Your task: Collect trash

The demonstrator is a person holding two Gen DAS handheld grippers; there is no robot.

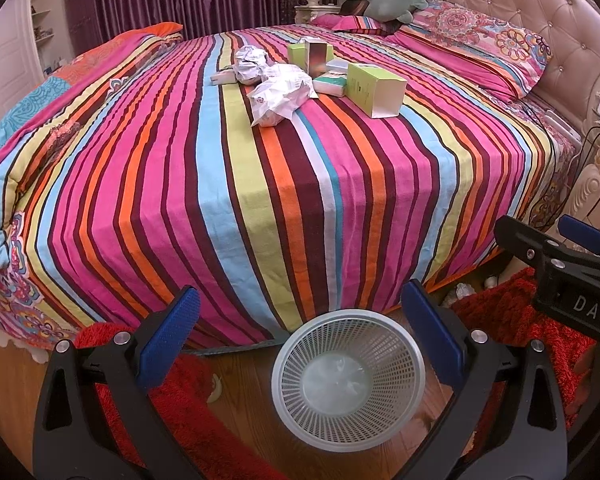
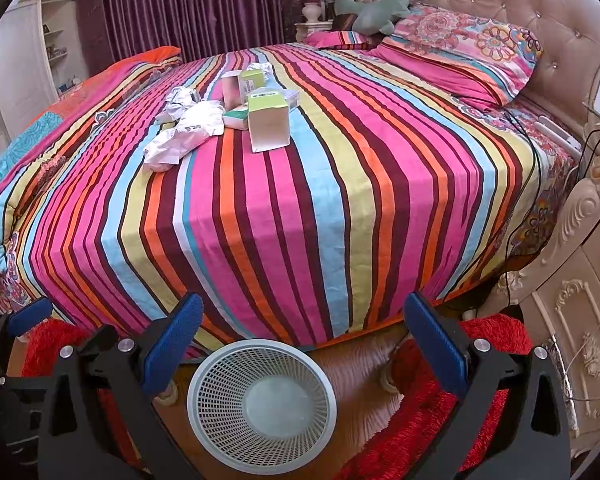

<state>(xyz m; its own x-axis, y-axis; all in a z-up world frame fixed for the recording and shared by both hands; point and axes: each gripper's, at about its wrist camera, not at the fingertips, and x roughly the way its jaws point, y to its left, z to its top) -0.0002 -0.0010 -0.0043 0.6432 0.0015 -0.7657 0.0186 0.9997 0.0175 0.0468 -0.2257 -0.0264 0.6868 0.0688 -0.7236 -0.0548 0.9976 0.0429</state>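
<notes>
White paper (image 1: 278, 94) and green boxes (image 1: 376, 88) sit upper centre on the bed (image 1: 260, 200) — well beyond both open, empty grippers (image 1: 300, 328) (image 2: 302, 332) — nearer neither, bin (image 1: 348, 380) just below.

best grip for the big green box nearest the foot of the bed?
Take the green box across its two narrow side walls, coming from above and from the foot of the bed. It stands alone at the pile's near edge, its pale face toward the cameras, with crumpled paper to one side. The right gripper looks better lined up; its jaws are already open.
</notes>
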